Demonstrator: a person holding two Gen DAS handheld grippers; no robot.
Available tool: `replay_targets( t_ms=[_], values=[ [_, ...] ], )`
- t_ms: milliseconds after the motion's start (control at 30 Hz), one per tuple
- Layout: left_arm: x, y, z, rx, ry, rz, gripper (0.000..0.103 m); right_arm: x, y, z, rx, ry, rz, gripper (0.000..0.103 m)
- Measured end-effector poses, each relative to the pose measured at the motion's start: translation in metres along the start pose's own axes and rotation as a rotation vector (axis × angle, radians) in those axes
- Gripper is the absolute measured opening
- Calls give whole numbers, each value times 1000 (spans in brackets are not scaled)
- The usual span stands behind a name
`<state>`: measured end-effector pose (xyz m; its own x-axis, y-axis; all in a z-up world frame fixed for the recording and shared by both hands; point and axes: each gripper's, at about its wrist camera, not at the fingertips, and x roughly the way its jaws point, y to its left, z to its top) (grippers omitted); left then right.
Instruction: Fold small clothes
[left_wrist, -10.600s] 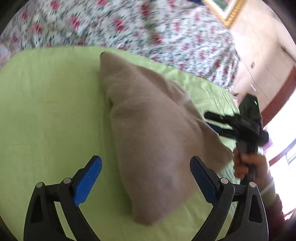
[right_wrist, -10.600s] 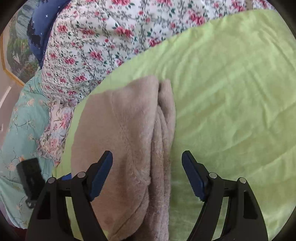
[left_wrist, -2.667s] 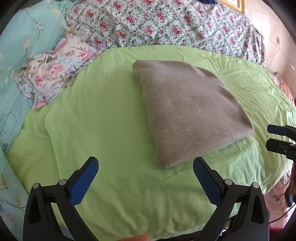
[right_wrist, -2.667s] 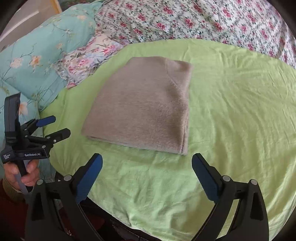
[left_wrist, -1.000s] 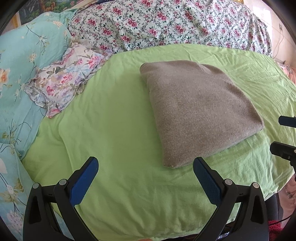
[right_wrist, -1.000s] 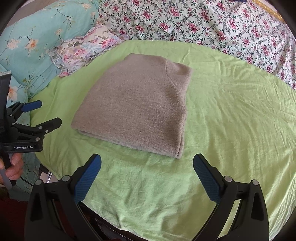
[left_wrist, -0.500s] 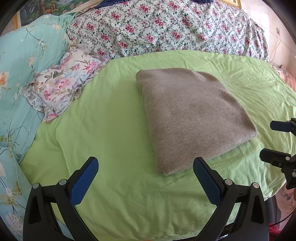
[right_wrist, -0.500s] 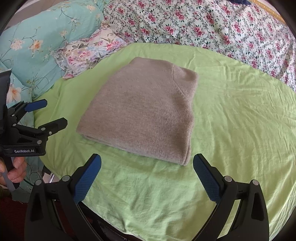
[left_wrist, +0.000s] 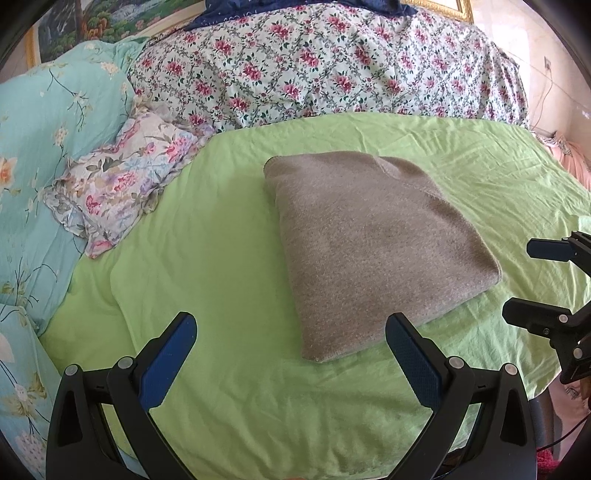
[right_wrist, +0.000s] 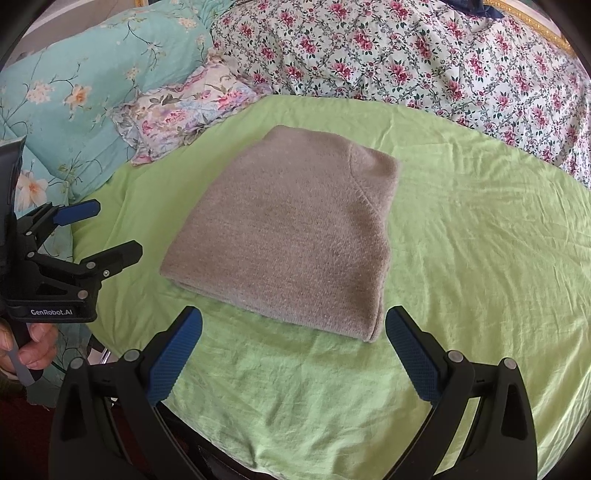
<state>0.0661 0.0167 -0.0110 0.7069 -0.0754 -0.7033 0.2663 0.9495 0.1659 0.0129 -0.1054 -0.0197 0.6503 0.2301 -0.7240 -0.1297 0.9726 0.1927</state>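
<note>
A grey-brown fleece garment (left_wrist: 369, 240) lies folded into a flat rectangle on the green sheet (left_wrist: 221, 258); it also shows in the right wrist view (right_wrist: 295, 236). My left gripper (left_wrist: 291, 332) is open and empty, held back from the garment's near corner. It appears at the left edge of the right wrist view (right_wrist: 107, 232), jaws apart. My right gripper (right_wrist: 293, 328) is open and empty, just short of the garment's near edge. It appears at the right edge of the left wrist view (left_wrist: 524, 280), jaws apart.
A flowered quilt (left_wrist: 332, 66) lies bunched along the far side of the bed. A turquoise flowered cover (left_wrist: 48, 122) and a small frilled pillow (left_wrist: 122, 177) lie at the left. The sheet's front edge (right_wrist: 258, 454) drops off close to me.
Both grippers have let go of the garment and drawn back from it since the earliest frames. It now lies folded flat. In the last second the views have only shifted slightly.
</note>
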Motion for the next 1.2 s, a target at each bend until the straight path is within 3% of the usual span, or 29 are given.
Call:
replay_targets(
  t_ms=[1200],
  values=[
    [0, -1, 2, 9, -4, -21, 102, 2, 1, 3, 0, -5, 4, 100]
  ],
)
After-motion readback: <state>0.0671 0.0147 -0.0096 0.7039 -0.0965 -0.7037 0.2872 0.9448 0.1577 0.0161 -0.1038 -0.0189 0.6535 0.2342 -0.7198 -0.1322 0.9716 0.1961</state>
